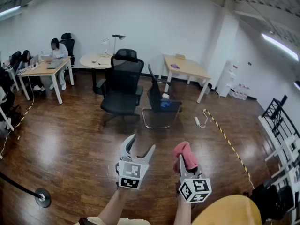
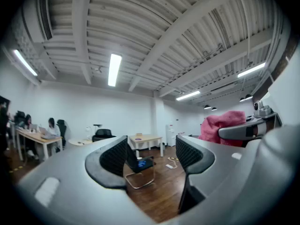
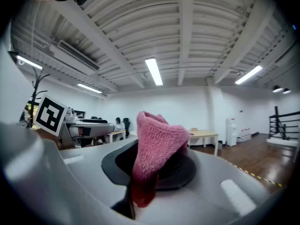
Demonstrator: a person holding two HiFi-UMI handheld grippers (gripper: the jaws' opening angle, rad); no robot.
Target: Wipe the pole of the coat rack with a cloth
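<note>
A pink knitted cloth [image 1: 185, 154] sticks up from my right gripper [image 1: 184, 161], which is shut on it. In the right gripper view the cloth [image 3: 157, 144] stands bunched between the dark pads of the gripper [image 3: 154, 159]. My left gripper [image 1: 142, 143] is held beside it to the left, open, with nothing between its fingers. In the left gripper view only the room shows past the open gripper [image 2: 151, 154], with the cloth [image 2: 222, 125] off to the right. A thin black pole on a round base [image 1: 42, 197], apparently the coat rack, stands on the floor at lower left, well away from both grippers.
A black office chair [image 1: 123, 86] and a low sled chair [image 1: 161, 109] stand ahead on the wood floor. Tables [image 1: 185, 67] line the back wall, and people sit at a desk [image 1: 44, 69] far left. Yellow-black tape [image 1: 227, 139] runs on the right, near a black railing [image 1: 276, 118].
</note>
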